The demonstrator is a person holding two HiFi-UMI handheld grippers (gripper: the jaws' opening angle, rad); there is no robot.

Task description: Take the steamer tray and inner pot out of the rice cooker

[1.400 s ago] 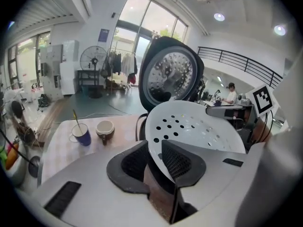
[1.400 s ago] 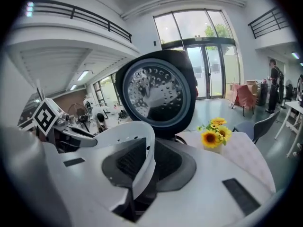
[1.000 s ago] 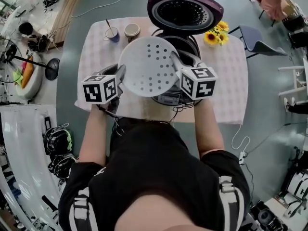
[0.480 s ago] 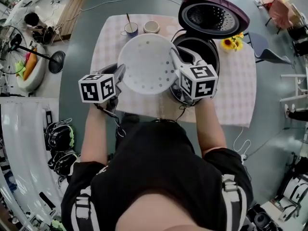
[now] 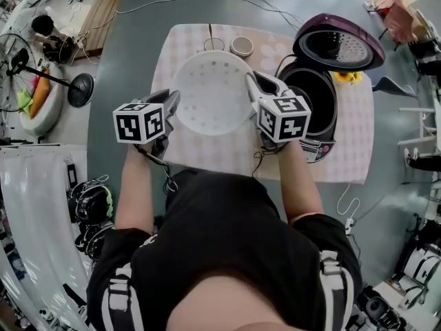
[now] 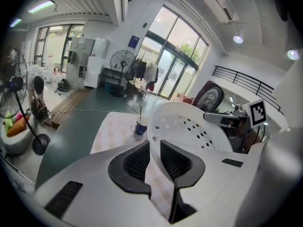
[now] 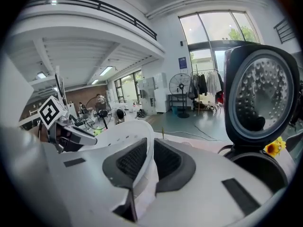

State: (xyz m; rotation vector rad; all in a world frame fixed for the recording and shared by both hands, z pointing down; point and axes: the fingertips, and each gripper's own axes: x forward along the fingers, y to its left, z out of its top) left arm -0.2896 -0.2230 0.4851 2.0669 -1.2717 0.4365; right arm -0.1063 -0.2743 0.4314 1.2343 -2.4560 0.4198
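My left claw (image 6: 155,145) is clamped on one rim of the white steamer tray (image 5: 210,95); my right claw (image 7: 150,144) is clamped on the opposite rim; between them the perforated tray hangs over the checked cloth of the bench (image 5: 200,158), clear of the rice cooker (image 5: 318,147), which stands open to its right with the purple lid (image 5: 337,43) raised; a cup with a stirrer (image 5: 214,44) and a second cup (image 5: 242,45) stand beyond the tray

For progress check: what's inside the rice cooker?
Inside the rice cooker: a dark cavity, no steamer tray. The right gripper covers its left edge; inner pot cannot be told.
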